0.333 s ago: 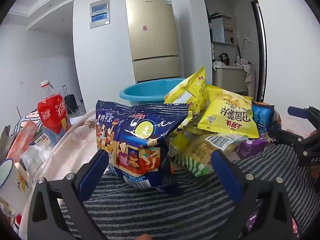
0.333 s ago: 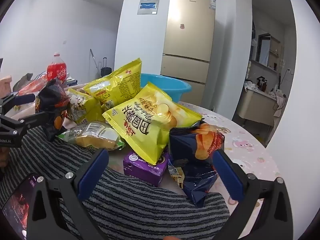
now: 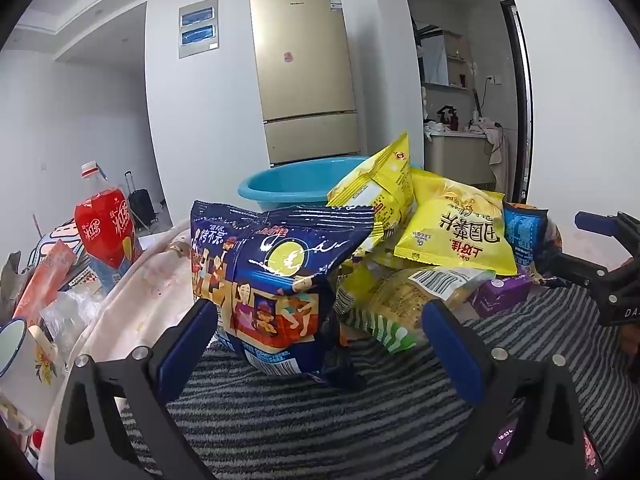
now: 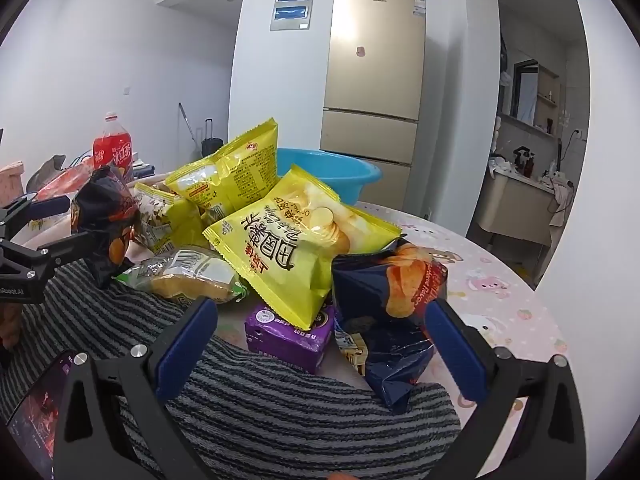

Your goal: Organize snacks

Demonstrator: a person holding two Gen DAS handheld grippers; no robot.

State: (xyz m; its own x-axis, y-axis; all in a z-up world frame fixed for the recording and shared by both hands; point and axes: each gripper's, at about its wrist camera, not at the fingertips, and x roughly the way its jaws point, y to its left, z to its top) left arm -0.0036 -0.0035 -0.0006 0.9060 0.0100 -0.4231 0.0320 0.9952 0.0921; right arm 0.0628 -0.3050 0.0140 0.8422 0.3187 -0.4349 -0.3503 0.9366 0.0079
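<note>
Blue-padded fingers on my left gripper (image 3: 320, 344) stand spread wide, level and pointing forward over the grey-and-white striped cloth (image 3: 304, 420). Between them stands the dark blue snack bag with a yellow moon and cartoon figures (image 3: 276, 280), upright on the cloth; its left edge sits just beside my left pad (image 3: 188, 344), though I cannot tell if they touch, and the right pad is well apart from it. Nothing is grasped.

My right gripper (image 4: 320, 344) is likewise held level with its fingers parted and released. Ahead of it lies the snack pile: a small purple box (image 4: 288, 332) near the middle, a large yellow chip bag with red characters (image 4: 296, 248) resting on top of the box, and a crumpled dark navy chip bag (image 4: 388, 312) just beside my right pad (image 4: 460, 352). A second yellow bag (image 4: 232, 172) leans upright behind, and a clear packet with a barcode label (image 4: 192, 276) lies on the cloth to the left. Behind the pile sits a turquoise plastic basin (image 4: 332, 172) on the pink patterned tablecloth (image 4: 500, 292). From this view my left gripper (image 4: 44, 224) reaches in from the left edge around the moon bag.
</note>
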